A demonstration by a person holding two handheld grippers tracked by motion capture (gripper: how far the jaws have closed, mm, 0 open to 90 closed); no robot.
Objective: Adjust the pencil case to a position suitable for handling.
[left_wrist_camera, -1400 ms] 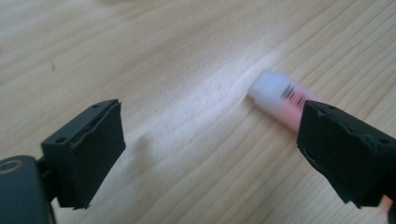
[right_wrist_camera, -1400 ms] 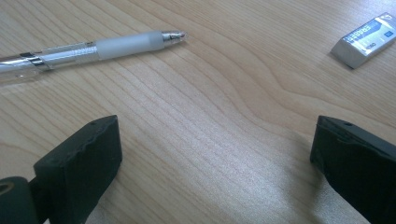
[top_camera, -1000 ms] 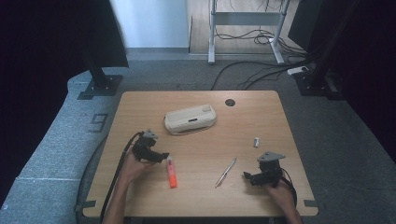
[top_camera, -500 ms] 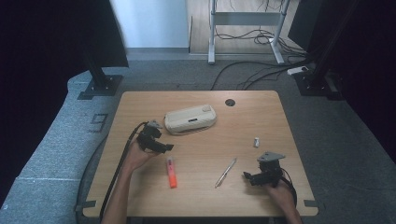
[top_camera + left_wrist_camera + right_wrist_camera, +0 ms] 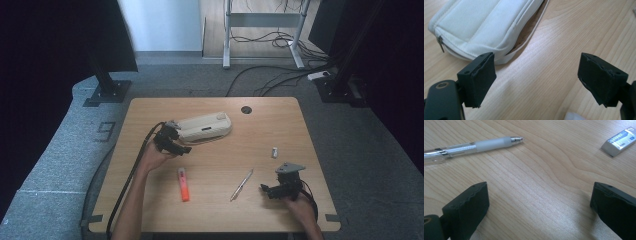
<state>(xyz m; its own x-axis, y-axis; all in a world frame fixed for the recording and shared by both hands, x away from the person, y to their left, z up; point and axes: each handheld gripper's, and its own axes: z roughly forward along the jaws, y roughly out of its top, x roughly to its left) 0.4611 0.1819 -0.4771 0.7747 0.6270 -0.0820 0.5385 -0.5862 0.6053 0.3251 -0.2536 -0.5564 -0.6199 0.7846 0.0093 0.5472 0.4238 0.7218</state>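
A white zippered pencil case (image 5: pixel 204 127) lies toward the far side of the wooden counter (image 5: pixel 260 125), left of its middle, its long side running across the counter and its left end just beside the left gripper (image 5: pixel 172 140). In the left gripper view the case (image 5: pixel 481 27) fills the upper left, its zipper pull at the near corner and a flap edge trailing onto the wood; the left gripper (image 5: pixel 536 80) hovers close in front of it with its two black jaws spread wide and bare wood between them, the left jaw just short of the case's edge, whether touching it cannot be told. A person's left hand (image 5: pixel 155 157) carries this gripper, the forearm and black cable coming in from the near edge. Nearer the person, an orange highlighter (image 5: pixel 183 184) lies on the counter, and to its right a clear pen (image 5: pixel 242 184) rests at a slant. A small eraser (image 5: pixel 274 152) sits farther right, well apart from the case. At the near right the right gripper (image 5: pixel 270 190) rests low by the counter's edge; in its own view the right gripper (image 5: pixel 539 207) has its jaws wide apart and holding nothing, with the pen (image 5: pixel 471 146) and the eraser (image 5: pixel 621 141) lying beyond them.
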